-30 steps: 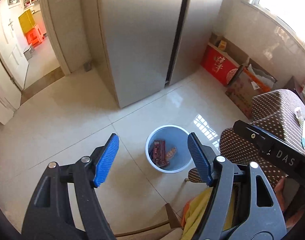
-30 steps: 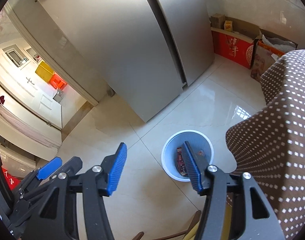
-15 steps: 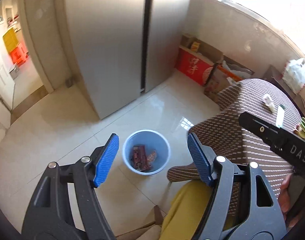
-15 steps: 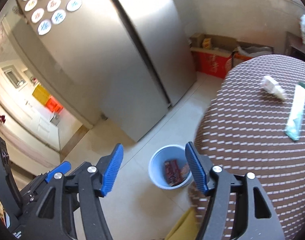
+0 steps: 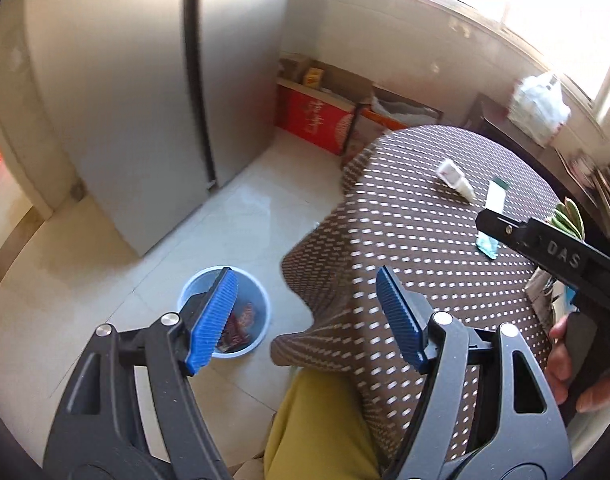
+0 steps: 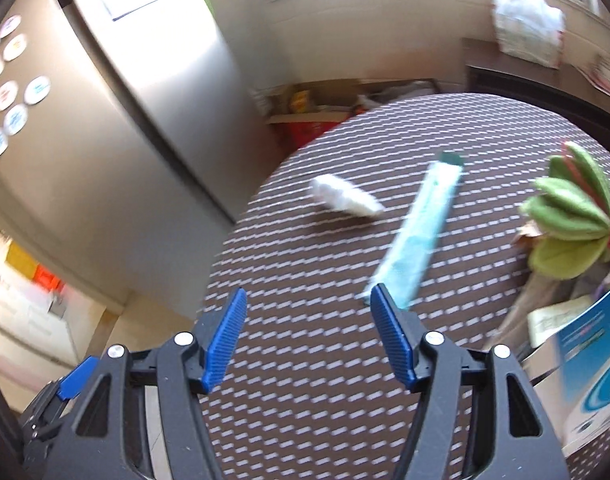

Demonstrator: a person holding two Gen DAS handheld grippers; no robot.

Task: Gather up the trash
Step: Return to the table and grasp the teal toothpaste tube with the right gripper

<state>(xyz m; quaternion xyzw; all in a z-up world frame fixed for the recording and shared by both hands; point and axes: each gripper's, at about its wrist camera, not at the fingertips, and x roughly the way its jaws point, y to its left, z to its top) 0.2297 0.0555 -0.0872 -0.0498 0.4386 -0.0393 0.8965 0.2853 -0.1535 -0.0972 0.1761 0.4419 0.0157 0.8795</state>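
A blue bin (image 5: 261, 304) with red wrappers inside stands on the floor beside the round table (image 5: 405, 240) with a brown dotted cloth. On the table lie a crumpled white tissue (image 6: 345, 198) (image 5: 455, 178) and a long light-blue wrapper (image 6: 419, 236) (image 5: 493, 216). My left gripper (image 5: 305, 312) is open and empty, above the floor between bin and table edge. My right gripper (image 6: 307, 334) is open and empty over the table, its right finger close to the wrapper's near end.
A steel fridge (image 5: 145, 100) stands behind the bin. Red and cardboard boxes (image 5: 317, 120) sit along the wall. A green plush plant (image 6: 569, 224), a blue-white box (image 6: 585, 380) and papers sit at the table's right. A white plastic bag (image 6: 525, 20) is by the window.
Both grippers have swung right and up from the bin toward the table. The tissue and wrapper now fill the right wrist view. The bin has slid left.
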